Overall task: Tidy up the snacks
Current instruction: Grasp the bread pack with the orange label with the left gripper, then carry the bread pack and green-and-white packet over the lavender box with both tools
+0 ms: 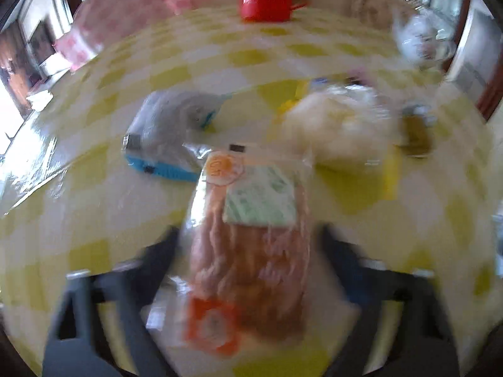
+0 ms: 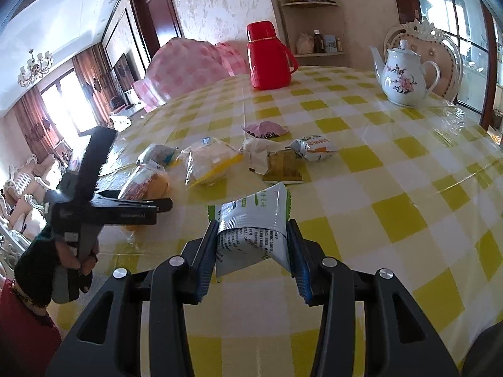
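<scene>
My right gripper (image 2: 253, 235) is shut on a white and green snack packet (image 2: 251, 235) and holds it above the yellow checked table (image 2: 377, 188). My left gripper (image 1: 248, 235) is open around a clear bag of orange-pink snack (image 1: 251, 235) that lies on the table; the view is blurred. In the right wrist view the left gripper (image 2: 138, 202) sits at the left beside that orange bag (image 2: 146, 182). Other snacks lie in a loose group: a grey and blue pack (image 1: 166, 132), a pale bread bag (image 1: 342, 125), a brown packet (image 2: 283, 166), an orange and white packet (image 2: 314, 147).
A red thermos (image 2: 267, 56) and a white teapot (image 2: 404, 75) stand at the far side. A pink checked food cover (image 2: 185, 69) sits at the far left. A purple wrapper (image 2: 267, 130) lies behind the snacks.
</scene>
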Tool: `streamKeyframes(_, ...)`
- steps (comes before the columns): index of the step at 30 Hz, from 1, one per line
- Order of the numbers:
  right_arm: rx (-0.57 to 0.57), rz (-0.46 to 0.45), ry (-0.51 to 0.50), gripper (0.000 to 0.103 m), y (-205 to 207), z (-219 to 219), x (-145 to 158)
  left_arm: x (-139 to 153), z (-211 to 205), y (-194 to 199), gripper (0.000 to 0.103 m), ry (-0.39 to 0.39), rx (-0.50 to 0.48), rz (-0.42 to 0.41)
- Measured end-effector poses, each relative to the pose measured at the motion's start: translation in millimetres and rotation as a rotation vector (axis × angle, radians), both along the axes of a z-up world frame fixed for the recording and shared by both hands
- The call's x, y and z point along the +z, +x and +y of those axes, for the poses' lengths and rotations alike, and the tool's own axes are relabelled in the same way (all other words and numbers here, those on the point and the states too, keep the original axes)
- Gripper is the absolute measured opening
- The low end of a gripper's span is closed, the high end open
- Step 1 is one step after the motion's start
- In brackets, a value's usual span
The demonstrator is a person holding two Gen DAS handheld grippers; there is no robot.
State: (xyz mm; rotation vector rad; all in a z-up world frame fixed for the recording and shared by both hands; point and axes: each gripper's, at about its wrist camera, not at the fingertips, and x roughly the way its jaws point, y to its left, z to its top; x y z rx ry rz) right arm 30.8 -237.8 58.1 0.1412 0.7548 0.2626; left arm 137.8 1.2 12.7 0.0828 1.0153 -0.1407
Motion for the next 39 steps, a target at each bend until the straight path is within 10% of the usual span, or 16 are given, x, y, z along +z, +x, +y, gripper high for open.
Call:
streamKeyframes(20, -0.016, 0.020, 0.019, 0.042, -10, 11, -20, 27, -7, -117, 0.047, -0.305, 0.115, -0.192)
streamKeyframes(39, 0.026, 0.010, 0.126, 0.042, -98, 29, -16, 34, -4, -233, 0.047, -0.290, 0.111, -0.268)
